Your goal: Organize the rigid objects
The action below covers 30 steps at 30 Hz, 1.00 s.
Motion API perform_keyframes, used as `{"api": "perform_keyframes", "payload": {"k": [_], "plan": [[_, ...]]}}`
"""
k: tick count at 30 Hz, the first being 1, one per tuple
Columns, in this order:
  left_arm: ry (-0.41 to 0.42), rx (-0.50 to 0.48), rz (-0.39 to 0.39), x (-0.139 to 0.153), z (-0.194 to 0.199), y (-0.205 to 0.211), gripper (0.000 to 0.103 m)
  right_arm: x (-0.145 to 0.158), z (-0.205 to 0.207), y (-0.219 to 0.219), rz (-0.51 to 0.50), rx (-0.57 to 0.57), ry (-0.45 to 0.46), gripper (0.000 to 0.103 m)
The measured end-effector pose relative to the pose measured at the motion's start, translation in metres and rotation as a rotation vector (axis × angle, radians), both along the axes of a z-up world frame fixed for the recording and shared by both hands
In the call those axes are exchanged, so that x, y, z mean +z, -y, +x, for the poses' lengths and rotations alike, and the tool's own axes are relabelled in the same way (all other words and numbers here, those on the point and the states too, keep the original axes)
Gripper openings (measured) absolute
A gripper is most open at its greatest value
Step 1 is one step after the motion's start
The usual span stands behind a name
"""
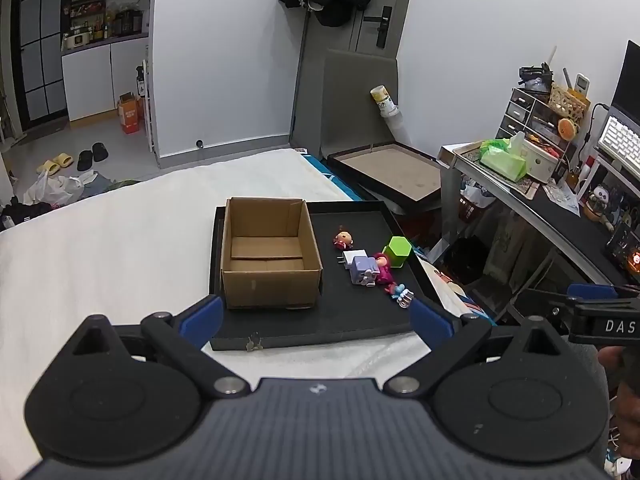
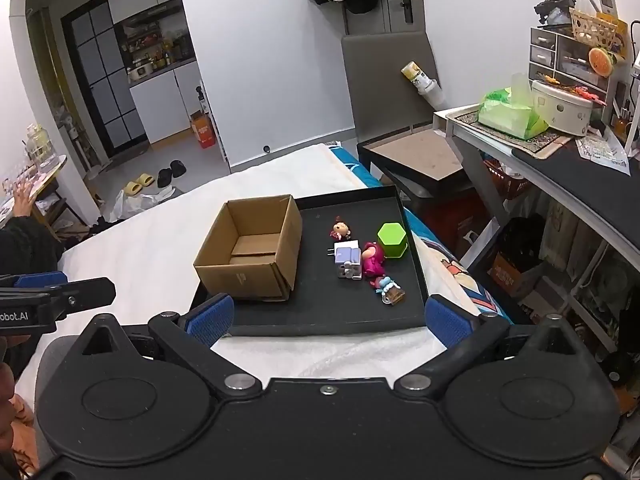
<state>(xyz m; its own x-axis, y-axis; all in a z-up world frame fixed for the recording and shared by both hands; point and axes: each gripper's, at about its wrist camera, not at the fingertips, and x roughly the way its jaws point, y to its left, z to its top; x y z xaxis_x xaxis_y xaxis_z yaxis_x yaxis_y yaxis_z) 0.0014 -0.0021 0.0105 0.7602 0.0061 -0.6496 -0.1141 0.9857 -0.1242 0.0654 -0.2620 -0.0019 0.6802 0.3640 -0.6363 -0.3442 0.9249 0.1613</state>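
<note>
Rigid objects are seen on a black tray (image 1: 360, 320) laid on a white-covered bed (image 1: 120, 240). An open cardboard box (image 1: 270, 252), empty inside, is set on the tray's left part. To its right, a loose cluster of small things is spread on the tray floor: a green hexagonal container (image 1: 397, 251) stands nearest the right rim; a pink plush figure (image 1: 383, 269) lies just beside it, touching a pale purple block toy (image 1: 362, 271); a white plug adapter (image 1: 352, 258) is tucked behind the block. A small red-dressed doll (image 1: 343, 239) is placed apart, farther back, and a tiny blue-and-pink figure (image 1: 400, 293) lies nearest the front.

The left gripper (image 1: 316, 318) is held above the tray's near edge with jaws spread wide and nothing between them. The right gripper (image 2: 330, 318) is likewise spread wide and empty, hovering over the same edge.
</note>
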Motion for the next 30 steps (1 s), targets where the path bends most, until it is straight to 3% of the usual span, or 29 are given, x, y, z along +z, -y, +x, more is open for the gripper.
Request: {"api": "perform_keyframes", "payload": {"k": [30], "plan": [[-0.002,-0.001,-0.009,-0.0006,-0.0010,-0.0036,0.099,-0.0014,-0.0004,-0.0023,-0.006,-0.008,-0.004,0.103]]}}
